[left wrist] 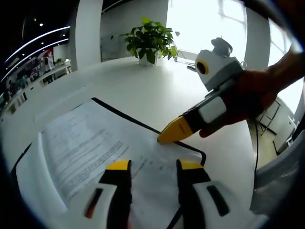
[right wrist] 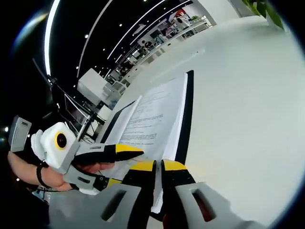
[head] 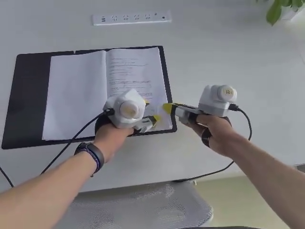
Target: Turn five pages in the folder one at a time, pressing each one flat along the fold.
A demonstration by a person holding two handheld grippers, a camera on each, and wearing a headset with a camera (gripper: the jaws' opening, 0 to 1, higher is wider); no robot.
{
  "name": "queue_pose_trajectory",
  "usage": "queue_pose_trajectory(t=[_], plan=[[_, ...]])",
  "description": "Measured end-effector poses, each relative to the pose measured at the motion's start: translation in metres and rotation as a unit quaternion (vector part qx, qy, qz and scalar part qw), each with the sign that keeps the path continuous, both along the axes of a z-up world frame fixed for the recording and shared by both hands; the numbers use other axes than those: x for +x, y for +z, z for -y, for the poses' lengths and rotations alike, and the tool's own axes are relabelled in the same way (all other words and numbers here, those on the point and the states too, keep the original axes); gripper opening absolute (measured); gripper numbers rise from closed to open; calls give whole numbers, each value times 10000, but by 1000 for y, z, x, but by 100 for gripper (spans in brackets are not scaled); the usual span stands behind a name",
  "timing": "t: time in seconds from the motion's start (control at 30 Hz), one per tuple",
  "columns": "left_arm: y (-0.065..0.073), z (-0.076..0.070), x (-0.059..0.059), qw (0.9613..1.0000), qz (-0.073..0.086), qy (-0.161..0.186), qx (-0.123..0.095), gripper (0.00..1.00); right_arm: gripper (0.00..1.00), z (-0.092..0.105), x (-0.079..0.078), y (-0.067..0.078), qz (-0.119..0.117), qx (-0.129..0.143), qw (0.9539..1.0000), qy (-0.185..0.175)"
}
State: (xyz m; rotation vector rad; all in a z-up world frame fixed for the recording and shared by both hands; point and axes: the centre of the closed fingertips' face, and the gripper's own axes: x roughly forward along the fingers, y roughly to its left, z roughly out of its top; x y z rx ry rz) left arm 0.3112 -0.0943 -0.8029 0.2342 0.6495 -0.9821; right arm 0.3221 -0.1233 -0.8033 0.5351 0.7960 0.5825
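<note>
A black folder (head: 28, 95) lies open on the white table, with a blank left page (head: 76, 90) and a printed right page (head: 136, 71). In the left gripper view the printed page (left wrist: 90, 143) runs under my left gripper (left wrist: 155, 165), which is open above the page's lower right part. In the head view the left gripper (head: 153, 121) sits at the folder's bottom edge. My right gripper (right wrist: 158, 166) is shut on the page's lower right corner, a thin white sheet showing between its jaws. In the head view the right gripper (head: 167, 108) comes in from the right, close to the left one.
A white power strip (head: 131, 18) lies at the table's far edge. A potted plant (head: 281, 9) stands at the back right. A grey mesh chair seat (head: 143, 205) is below the table's near edge. Cables trail from both grippers.
</note>
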Motion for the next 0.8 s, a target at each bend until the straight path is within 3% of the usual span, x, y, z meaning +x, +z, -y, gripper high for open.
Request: queue_pose_trajectory(t=[0.13,0.33,0.8], plan=[[6,-4,-3,9999,-98,41,-48,43,1,0,1,1,-14,29,10000,-42],[16,-10,-3,9998,-114,117,-80,49,0,0,1,3,-97,165,9997,-162],[48,-30,-6,9986,-28,445,-280,56,0,-2,1,17,-34,151,9997,-205]])
